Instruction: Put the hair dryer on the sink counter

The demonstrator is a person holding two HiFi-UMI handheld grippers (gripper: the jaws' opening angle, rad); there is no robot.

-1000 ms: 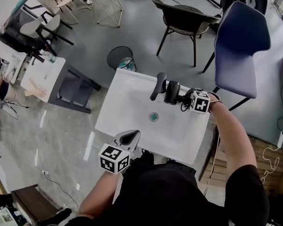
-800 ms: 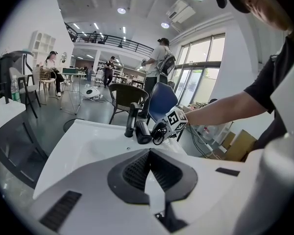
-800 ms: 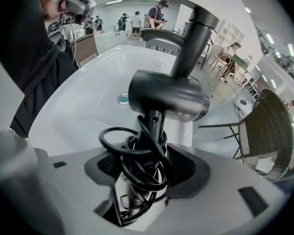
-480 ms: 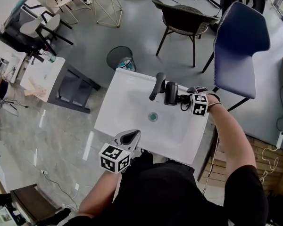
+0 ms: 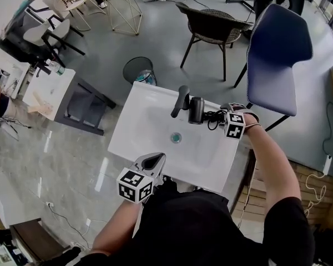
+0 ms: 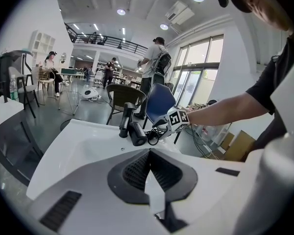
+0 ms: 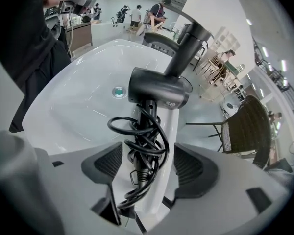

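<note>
The black hair dryer lies on the back rim of the white sink, right beside the black faucet. In the right gripper view the dryer points away from me, and its handle and coiled cord run back between my jaws. My right gripper is open, with its pads clear of the cord on both sides. It also shows at the sink's right edge. My left gripper hovers at the sink's near edge, shut and empty.
A blue chair stands close behind the sink's right side. A wicker chair and a round bin stand further back. A small white table is at the left. Several people are across the room.
My right gripper has drawn back slightly from the hair dryer, which stays lying on the rim. My left gripper has not moved.
</note>
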